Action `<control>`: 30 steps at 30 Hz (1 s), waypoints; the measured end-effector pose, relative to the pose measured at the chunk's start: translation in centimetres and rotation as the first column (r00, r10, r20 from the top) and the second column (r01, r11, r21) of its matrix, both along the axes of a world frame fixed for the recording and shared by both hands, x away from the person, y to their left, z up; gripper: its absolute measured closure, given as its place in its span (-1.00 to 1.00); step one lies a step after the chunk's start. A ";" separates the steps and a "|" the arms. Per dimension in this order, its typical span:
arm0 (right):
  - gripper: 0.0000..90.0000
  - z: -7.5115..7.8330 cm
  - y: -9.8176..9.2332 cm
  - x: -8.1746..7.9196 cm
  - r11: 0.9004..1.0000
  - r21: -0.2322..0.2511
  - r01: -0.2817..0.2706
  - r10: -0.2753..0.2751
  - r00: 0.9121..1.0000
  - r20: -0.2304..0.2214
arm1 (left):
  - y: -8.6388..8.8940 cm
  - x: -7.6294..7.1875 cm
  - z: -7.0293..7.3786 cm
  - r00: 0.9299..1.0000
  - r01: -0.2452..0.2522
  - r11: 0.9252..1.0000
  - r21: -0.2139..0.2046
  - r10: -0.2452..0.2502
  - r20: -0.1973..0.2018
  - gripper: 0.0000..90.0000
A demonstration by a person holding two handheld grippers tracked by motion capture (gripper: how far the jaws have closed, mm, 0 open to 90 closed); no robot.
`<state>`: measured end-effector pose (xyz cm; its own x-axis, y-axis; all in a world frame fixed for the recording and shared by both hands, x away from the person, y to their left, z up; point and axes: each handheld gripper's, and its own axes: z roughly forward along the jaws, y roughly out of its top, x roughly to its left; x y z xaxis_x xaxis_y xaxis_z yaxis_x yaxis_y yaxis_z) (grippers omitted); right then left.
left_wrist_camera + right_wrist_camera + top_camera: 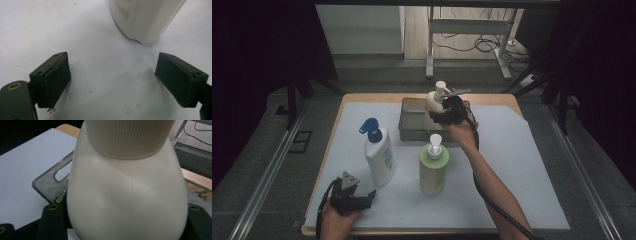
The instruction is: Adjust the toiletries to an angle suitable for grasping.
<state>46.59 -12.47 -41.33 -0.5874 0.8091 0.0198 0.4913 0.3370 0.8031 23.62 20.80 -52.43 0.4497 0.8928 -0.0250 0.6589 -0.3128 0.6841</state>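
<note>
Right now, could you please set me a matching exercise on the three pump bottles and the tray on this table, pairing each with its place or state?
Things:
1. white pump bottle with a blue pump head
2. pale green pump bottle with a white pump
3. cream pump bottle with a ribbed collar
4. clear grey plastic tray

Places or states:
A. held in the right claw over the tray
B. standing nearest the open left claw
C. lying at the far side of the white mat
D. standing at the middle of the mat, in front of the tray

Pairs: 1-B, 2-D, 3-A, 4-C
</note>
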 end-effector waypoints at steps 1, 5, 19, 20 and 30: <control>-0.20 0.0 0.0 0.0 1.000 -0.005 -0.004 0.004 1.000 0.001 | 0.0 0.0 0.0 1.000 0.000 1.000 0.000 0.000 0.000 -0.72; -0.21 -0.1 0.4 -0.1 1.000 -0.027 -0.001 0.002 1.000 0.010 | 0.0 0.0 0.0 1.000 0.000 1.000 0.001 0.000 0.000 -0.72; -0.24 -0.4 0.3 -0.2 0.999 -0.044 0.002 -0.001 1.000 0.009 | 0.0 0.0 0.0 1.000 0.000 1.000 0.001 0.000 0.001 -0.72; -0.24 -0.4 0.3 -0.2 0.999 -0.046 0.000 0.001 1.000 0.012 | 0.0 0.0 0.0 1.000 0.000 1.000 0.001 0.000 0.000 -0.72; -0.23 -0.5 -0.7 -1.1 0.998 -0.051 -0.021 0.022 1.000 0.021 | 0.0 0.0 0.0 1.000 0.000 1.000 0.000 0.000 0.000 -0.72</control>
